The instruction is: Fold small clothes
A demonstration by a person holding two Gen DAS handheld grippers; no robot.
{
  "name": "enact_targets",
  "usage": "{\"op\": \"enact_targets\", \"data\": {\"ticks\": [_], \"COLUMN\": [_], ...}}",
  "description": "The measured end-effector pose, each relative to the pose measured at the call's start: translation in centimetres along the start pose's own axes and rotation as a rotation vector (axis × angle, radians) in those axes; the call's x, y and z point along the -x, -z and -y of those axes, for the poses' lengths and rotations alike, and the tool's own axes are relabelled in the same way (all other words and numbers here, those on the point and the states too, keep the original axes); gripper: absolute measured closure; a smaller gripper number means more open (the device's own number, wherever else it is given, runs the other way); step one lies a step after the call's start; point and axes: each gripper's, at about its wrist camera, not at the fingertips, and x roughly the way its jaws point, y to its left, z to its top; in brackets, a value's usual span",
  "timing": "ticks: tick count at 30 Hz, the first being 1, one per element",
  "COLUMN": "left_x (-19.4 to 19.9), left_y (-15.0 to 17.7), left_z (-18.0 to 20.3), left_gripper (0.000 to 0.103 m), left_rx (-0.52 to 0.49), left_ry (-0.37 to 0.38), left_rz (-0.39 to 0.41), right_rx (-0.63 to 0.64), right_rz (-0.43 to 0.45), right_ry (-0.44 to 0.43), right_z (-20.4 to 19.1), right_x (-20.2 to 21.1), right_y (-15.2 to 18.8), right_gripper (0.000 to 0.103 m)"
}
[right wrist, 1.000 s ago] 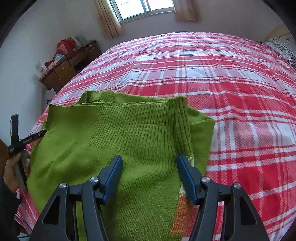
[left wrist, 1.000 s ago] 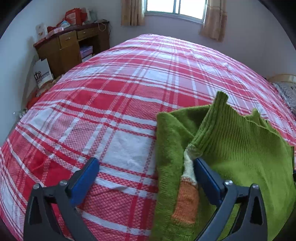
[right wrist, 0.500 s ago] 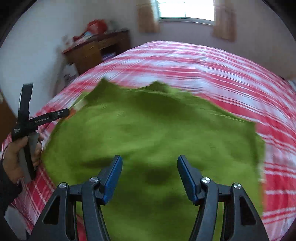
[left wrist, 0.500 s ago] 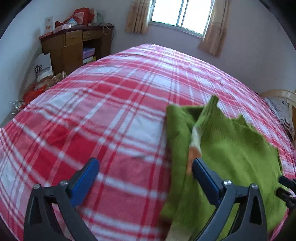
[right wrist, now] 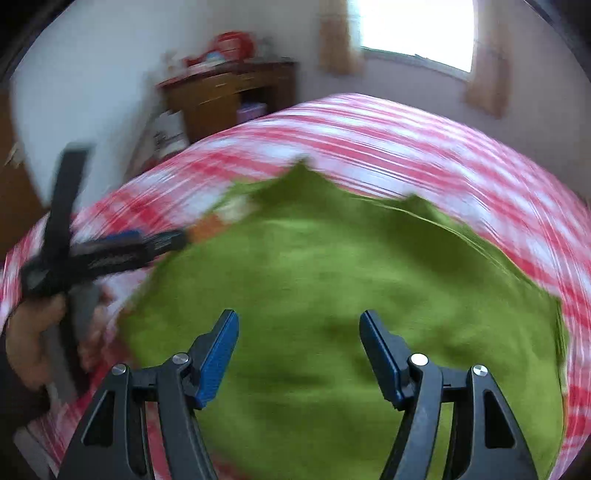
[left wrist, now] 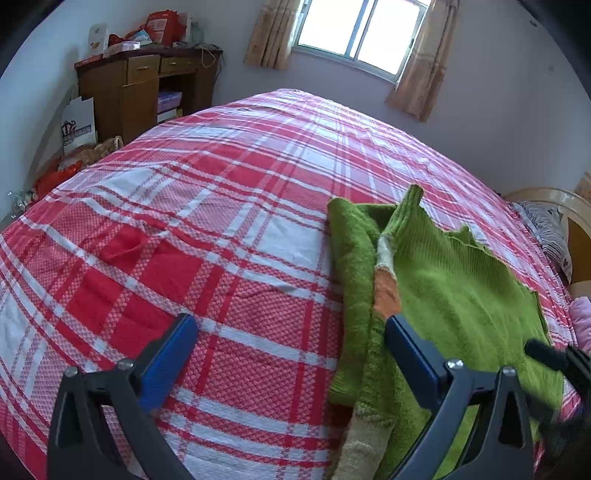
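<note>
A small green knitted sweater (left wrist: 454,280) with an orange and cream cuff (left wrist: 386,295) lies on the red and white checked bed (left wrist: 221,229), its left side folded inward. My left gripper (left wrist: 291,343) hangs open over the bed at the sweater's left edge, nothing between its blue pads. In the blurred right wrist view the sweater (right wrist: 351,295) fills the middle. My right gripper (right wrist: 299,332) hovers over it with its jaws opening and nothing between them. The left gripper (right wrist: 110,251) shows there at the left, held by a hand (right wrist: 33,339).
A wooden desk (left wrist: 147,85) with boxes on top stands by the far wall, bags on the floor beside it. A window (left wrist: 358,33) with curtains is behind the bed. A patterned pillow (left wrist: 550,236) and a pink cloth (left wrist: 581,317) lie at the right edge.
The right gripper has swung left across the sweater and rolled, and its jaws stand a little wider. The left gripper shifted back from the folded edge, then held still.
</note>
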Motion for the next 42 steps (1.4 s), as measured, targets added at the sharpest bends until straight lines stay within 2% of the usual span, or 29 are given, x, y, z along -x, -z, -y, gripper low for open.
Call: {"op": "enact_targets", "data": {"ticks": [4,11,14,22,37,42], "left_x": [0.0,-0.1,-0.1,-0.4,-1.3,-1.3], "left_y": [0.0,0.1,0.1,0.0,-1.1,-1.6], "left_z": [-0.5,-0.5,-0.6,-0.3,0.9,0.6], "left_gripper": [0.000,0.000,0.000,0.000,0.000,0.000], "left_rx": [0.020,0.020,0.013,-0.006,-0.110,-0.108], "left_ry": [0.028,0.031,0.027,0.020,0.037,0.103], "left_rz": [0.003,-0.001,-0.006,-0.020,-0.059,-0.054], "right_rx": [0.127,0.244,0.288,0.282,0.350,0.373], "right_rz": [0.007,0.038,0.032,0.030,0.060,0.071], "right_ry": [0.016,0.010,0.068,0.112,0.228,0.258], "right_z": [-4.3,-8.2,-9.1,-9.8,-11.8,-12.5], "right_x": [-0.3,0.7,0.3,-0.9,-2.6,-3.0], "right_y": [1.1,3.4,3.8,4.8,3.4,3.3], "right_gripper": [0.034,0.034,0.034,0.034,0.034,0.034]}}
